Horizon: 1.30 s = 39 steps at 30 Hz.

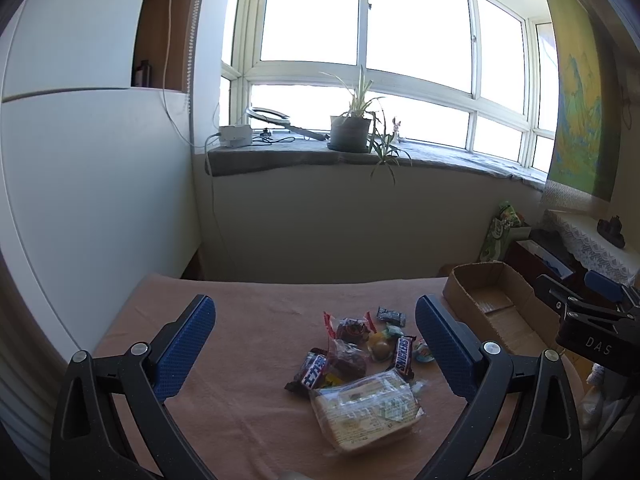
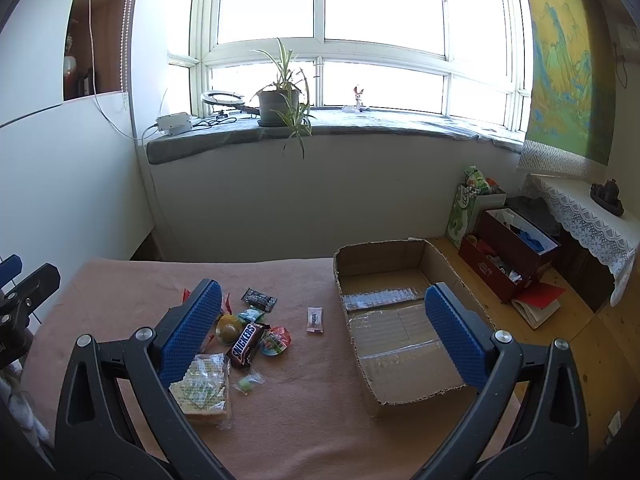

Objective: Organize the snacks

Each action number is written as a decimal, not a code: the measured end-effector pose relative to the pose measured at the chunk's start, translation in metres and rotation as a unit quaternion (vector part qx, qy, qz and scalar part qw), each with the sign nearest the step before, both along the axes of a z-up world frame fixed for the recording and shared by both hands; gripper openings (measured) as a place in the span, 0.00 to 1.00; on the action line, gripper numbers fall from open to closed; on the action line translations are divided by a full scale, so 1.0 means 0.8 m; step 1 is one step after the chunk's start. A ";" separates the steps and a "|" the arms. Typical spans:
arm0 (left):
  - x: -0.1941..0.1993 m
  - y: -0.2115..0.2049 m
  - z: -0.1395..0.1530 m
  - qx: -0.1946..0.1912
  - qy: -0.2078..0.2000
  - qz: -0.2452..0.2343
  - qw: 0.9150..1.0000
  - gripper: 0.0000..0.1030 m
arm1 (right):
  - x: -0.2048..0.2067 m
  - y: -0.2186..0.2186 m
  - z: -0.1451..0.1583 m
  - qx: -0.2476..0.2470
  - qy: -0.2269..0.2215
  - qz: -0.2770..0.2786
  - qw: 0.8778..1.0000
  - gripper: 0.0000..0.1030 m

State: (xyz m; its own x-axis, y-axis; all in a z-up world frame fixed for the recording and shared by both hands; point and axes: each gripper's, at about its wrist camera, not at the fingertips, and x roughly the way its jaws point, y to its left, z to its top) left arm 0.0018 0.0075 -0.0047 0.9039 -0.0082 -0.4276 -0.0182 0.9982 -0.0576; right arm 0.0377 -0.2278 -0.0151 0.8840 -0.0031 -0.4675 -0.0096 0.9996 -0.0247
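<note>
— As far as I can see, nothing is sorted yet: the cardboard box at right of the right wrist view is bare inside.

— And the snacks?

— Heaped mid-table: Snickers bar, wrapped sandwich bread, small candies. My left tongs and right tongs gape wide, holding nothing.

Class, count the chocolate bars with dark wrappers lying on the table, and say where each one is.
2. The Snickers bar lies at the pile's middle, beside the jelly cup. The second bar lies at the pile's left edge. Others may be hidden underneath.
</note>
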 end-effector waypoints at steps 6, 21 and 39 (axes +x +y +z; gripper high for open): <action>-0.001 -0.002 0.001 0.000 -0.001 -0.002 1.000 0.97 | 0.000 0.000 0.000 0.000 0.001 0.000 1.000 1.00; -0.002 -0.002 0.003 -0.001 -0.001 -0.001 1.000 0.97 | -0.001 0.003 0.003 -0.001 0.001 0.001 1.000 1.00; 0.000 0.002 -0.001 -0.006 0.005 -0.003 1.000 0.97 | -0.001 0.008 -0.004 -0.003 0.003 0.005 1.000 1.00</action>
State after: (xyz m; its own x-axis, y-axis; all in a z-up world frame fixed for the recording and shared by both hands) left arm 0.0017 0.0088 -0.0057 0.8998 -0.0198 -0.4358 -0.0120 0.9975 -0.0702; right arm 0.0370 -0.2216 -0.0185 0.8814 0.0026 -0.4724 -0.0190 0.9994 -0.0299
